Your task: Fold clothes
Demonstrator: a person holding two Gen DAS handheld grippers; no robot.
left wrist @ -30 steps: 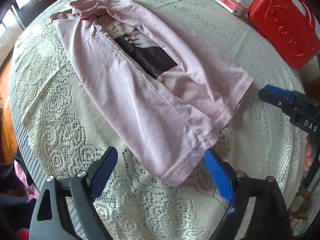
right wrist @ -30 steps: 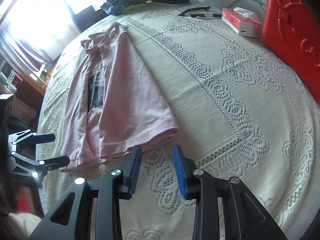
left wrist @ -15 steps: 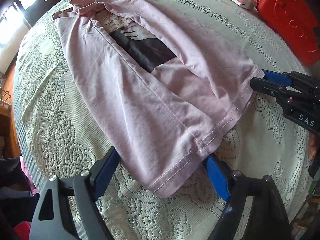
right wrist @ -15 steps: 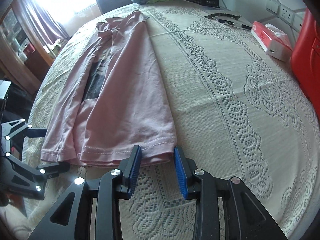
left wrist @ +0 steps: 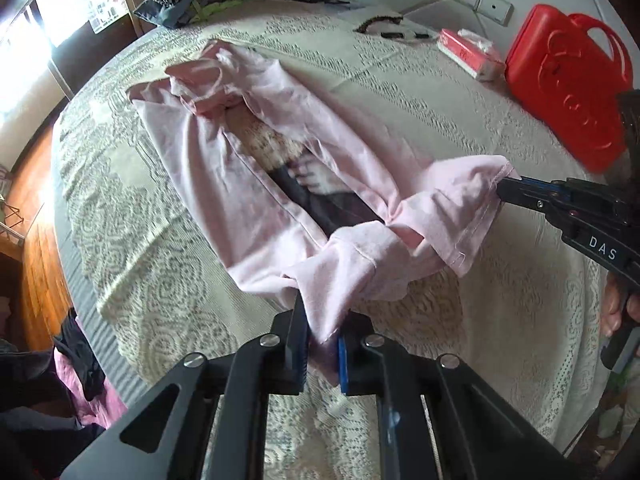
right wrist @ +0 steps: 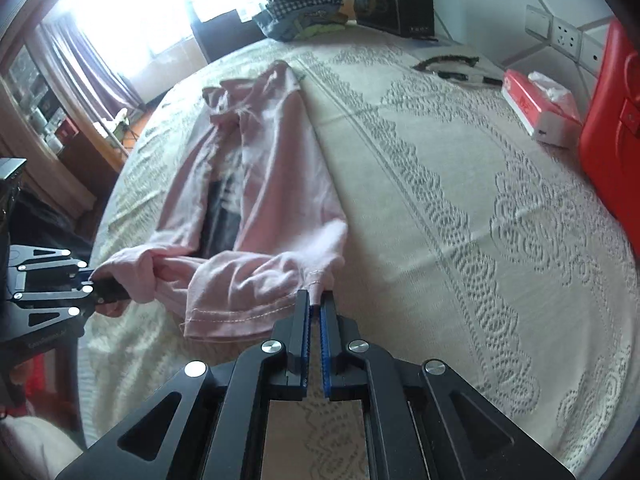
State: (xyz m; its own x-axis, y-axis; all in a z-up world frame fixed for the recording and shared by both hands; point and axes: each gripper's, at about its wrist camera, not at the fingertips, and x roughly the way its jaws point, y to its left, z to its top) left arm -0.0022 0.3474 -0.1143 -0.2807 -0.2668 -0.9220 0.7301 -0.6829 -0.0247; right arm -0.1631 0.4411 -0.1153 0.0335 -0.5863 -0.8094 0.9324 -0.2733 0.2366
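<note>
A pink shirt (left wrist: 224, 184) with a dark print lies lengthwise on the lace-covered table, its sides folded inward. It also shows in the right wrist view (right wrist: 276, 184). My left gripper (left wrist: 322, 344) is shut on the near left corner of the hem. My right gripper (right wrist: 314, 304) is shut on the near right corner of the hem, and it shows in the left wrist view (left wrist: 506, 192) at the right. Both corners are lifted off the table, so the hem hangs bunched between them.
A red plastic case (left wrist: 568, 92) and a red-and-white tissue box (left wrist: 468, 54) sit at the far right. A pile of dark clothes (right wrist: 304, 10) and a black box (right wrist: 394, 4) stand at the back. The lace tablecloth (right wrist: 460, 208) stretches to the right of the shirt.
Both grippers moved onto the hem corners, closed on them and lifted them. The flat hem is now raised and bunched.
</note>
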